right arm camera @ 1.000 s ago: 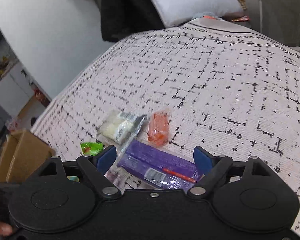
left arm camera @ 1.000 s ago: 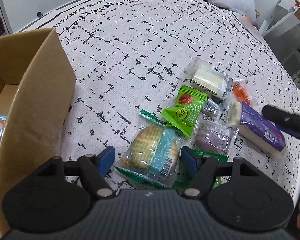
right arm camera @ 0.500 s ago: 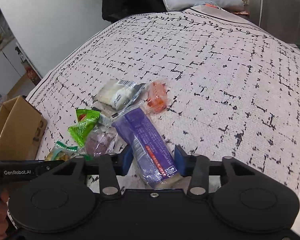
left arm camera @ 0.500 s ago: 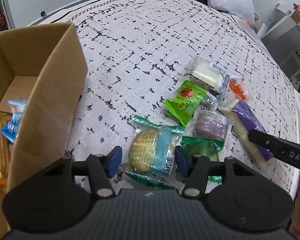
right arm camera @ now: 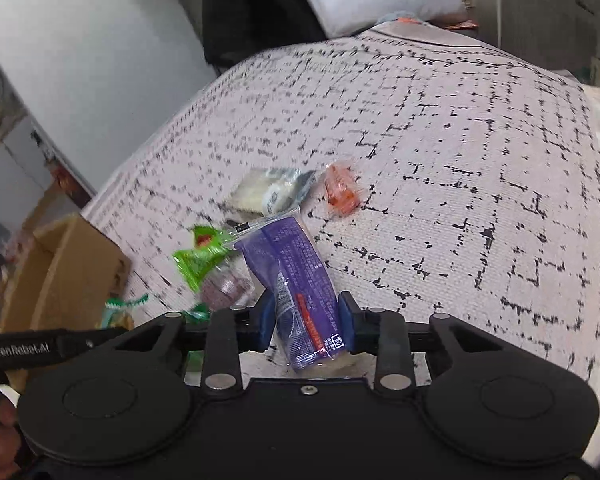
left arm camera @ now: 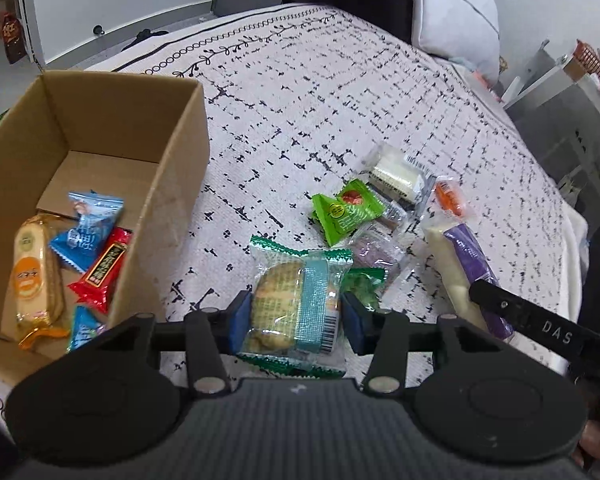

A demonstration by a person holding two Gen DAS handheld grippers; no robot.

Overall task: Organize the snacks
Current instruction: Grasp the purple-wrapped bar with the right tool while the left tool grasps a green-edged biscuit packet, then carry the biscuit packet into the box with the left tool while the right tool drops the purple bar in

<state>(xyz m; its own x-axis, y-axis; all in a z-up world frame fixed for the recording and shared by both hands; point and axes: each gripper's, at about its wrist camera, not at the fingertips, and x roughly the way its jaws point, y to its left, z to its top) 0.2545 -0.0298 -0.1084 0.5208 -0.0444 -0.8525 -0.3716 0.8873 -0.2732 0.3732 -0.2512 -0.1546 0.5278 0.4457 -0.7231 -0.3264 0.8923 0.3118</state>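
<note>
The left gripper (left arm camera: pixel 292 318) clamps a clear-wrapped round biscuit packet with green edges (left arm camera: pixel 294 304) beside the open brown cardboard box (left arm camera: pixel 172 168). The right gripper (right arm camera: pixel 304 326) pinches a long purple snack pack (right arm camera: pixel 296 280) above the speckled white bedspread (right arm camera: pixel 440 160).

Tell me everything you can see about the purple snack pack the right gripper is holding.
The purple snack pack is long and narrow, in glossy purple plastic film with small white print, an orange-red stripe and a clear crimped end. The left wrist view shows a pale cream side. The right gripper is shut on its near end, both blue pads pressing its sides. It points away from the camera, towards the other snacks; whether it is off the patterned cloth is unclear.
</note>
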